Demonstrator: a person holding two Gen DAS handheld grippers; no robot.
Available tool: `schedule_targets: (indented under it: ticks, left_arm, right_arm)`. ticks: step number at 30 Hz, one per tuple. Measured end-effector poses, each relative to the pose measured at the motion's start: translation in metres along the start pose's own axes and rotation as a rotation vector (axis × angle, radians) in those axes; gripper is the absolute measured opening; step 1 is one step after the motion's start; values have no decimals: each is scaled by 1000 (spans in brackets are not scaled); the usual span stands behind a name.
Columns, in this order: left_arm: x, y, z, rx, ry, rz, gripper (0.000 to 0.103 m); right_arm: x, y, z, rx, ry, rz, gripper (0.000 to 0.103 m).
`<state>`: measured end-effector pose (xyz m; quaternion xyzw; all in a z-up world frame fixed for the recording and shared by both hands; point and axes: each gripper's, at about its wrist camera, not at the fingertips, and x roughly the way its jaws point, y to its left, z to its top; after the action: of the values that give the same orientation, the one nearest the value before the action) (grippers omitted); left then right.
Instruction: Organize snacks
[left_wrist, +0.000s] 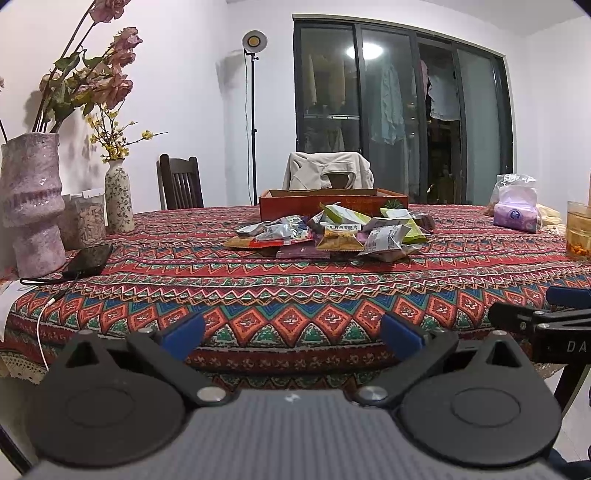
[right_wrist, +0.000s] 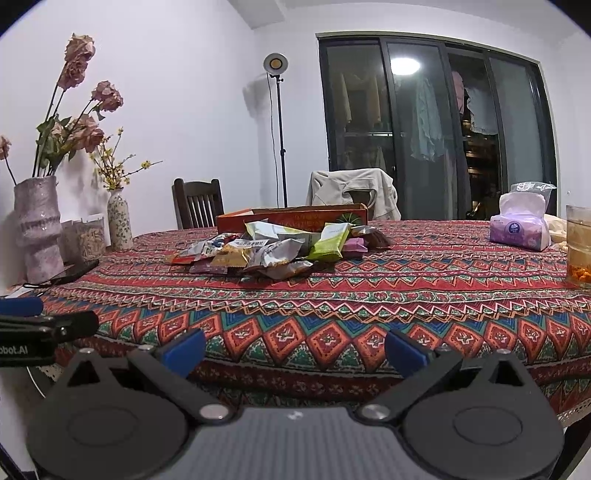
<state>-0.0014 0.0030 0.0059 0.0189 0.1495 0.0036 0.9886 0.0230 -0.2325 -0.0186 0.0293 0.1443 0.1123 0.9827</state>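
Nearest the cameras, the left gripper (left_wrist: 291, 334) is held off the near edge of the table, jaws spread wide with nothing between the blue pads. The right gripper (right_wrist: 295, 349) is in the same condition: jaws wide apart, empty, short of the table edge. Each unit appears at the margin of the other's view; partial lettering reads "DA" on the right unit and "obot.AI" on the left unit.

The patterned tablecloth (left_wrist: 295, 291) between the grippers and the work items is bare.

Task status: judged as not yet started. The snack packets (left_wrist: 328, 232) lie in a loose, overlapping pile at mid-table, well apart from both grippers. No packet is held. The red cardboard box (left_wrist: 332, 201) stands just behind the pile, open at the top; its interior is hidden from this low angle, so contents cannot be confirmed. It is the probable destination. Remaining work: the whole visible pile.

Legible writing: one packet carries a white strip of Chinese characters, apparently an oat-crisp label; the reading is uncertain. Gold print on the box front is too small to read.

Further off, right side: a purple tissue pack (right_wrist: 521, 230) with a round logo, illegible, and a glass of tea (right_wrist: 578, 245). Left side: a dark phone (left_wrist: 88, 258), two vases (left_wrist: 31, 199) of flowers
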Motion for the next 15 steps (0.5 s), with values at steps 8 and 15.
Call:
schedule_targets:
  ticks: [8, 15]
  left_arm:
    - [-1, 0, 0, 1, -2, -2, 103]
    - [-1, 0, 0, 0, 0, -1, 103]
  right_arm:
    - [-1, -1, 0, 3, -4, -4, 103]
    - [0, -1, 0, -1, -4, -5, 103]
